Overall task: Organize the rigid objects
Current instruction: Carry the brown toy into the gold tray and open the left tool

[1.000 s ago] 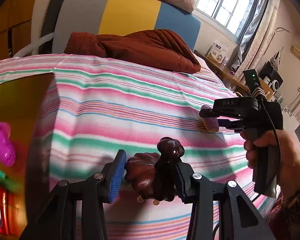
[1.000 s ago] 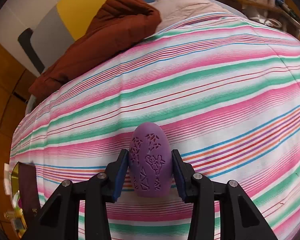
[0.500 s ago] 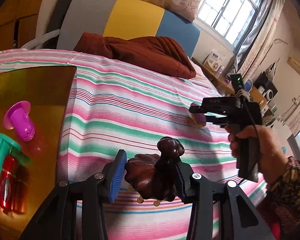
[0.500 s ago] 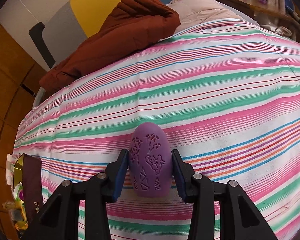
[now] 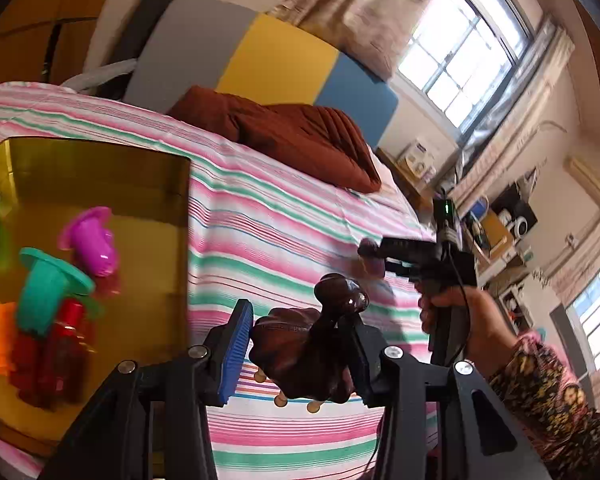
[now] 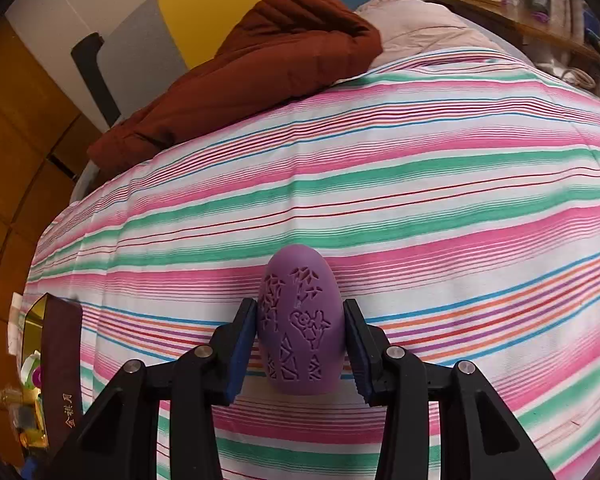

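Note:
My left gripper [image 5: 296, 344] is shut on a dark brown wooden massager [image 5: 300, 352] with small knobbed feet, held in the air over the striped bed, just right of the gold-lined box [image 5: 156, 184]. That box holds a magenta piece [image 5: 94, 240], a teal piece [image 5: 44, 292] and red items. My right gripper [image 6: 300, 344] is shut on a purple egg-shaped piece [image 6: 300, 320] with cut-out patterns, above the bedspread. In the left wrist view the right gripper [image 5: 374, 258], held by a person's hand [image 5: 472, 320], hovers farther right over the bed.
A rust-brown quilt [image 5: 296, 136] lies at the head of the striped bed [image 6: 420, 184]. The box's dark outer wall [image 6: 64, 364] shows at lower left in the right wrist view. A shelf with boxes stands by the window [image 5: 468, 44].
The left gripper has moved left and risen with the massager, so the box and its contents have come into fuller view. The right gripper has barely shifted, still gripping the purple piece.

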The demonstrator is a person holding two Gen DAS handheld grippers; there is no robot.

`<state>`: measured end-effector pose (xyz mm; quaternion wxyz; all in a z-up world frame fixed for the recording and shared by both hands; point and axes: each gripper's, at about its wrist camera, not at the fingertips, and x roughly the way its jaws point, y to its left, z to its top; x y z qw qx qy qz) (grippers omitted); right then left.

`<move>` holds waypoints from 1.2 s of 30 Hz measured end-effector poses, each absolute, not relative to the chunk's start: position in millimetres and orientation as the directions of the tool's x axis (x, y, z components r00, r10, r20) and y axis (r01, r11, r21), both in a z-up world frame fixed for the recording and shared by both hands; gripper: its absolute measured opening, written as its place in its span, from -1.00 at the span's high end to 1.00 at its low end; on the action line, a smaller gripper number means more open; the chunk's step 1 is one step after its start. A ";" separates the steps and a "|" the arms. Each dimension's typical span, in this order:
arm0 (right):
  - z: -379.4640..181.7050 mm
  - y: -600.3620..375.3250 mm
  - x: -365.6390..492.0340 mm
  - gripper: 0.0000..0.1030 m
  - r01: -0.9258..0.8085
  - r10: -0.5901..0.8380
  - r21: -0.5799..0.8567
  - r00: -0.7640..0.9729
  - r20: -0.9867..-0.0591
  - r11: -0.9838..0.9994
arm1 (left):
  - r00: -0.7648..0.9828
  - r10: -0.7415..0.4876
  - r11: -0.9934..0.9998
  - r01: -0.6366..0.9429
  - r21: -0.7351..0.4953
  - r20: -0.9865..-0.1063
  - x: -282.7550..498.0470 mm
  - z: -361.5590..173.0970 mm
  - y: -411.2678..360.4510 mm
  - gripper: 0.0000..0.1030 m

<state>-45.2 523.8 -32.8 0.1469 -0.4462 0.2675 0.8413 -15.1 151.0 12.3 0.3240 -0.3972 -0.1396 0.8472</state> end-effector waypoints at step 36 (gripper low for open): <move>15.3 454.4 -44.6 0.16 -0.243 -0.106 0.349 -0.667 -0.737 -0.905 | -0.597 0.373 -0.888 -0.007 -0.461 -0.710 -132.2 -27.9 0.4 0.14</move>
